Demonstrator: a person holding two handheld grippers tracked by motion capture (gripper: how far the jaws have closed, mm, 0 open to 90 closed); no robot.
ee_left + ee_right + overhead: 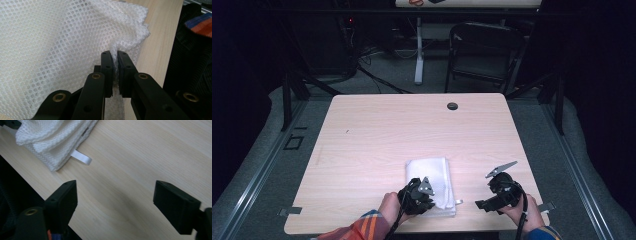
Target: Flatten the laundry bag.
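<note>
Mesh cloth pinched between left gripper fingers

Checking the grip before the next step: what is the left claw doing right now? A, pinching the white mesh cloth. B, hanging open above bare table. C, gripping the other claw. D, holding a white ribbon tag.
A: in the left gripper view the left claw has its jaws closed on a fold of the white mesh cloth.
</note>
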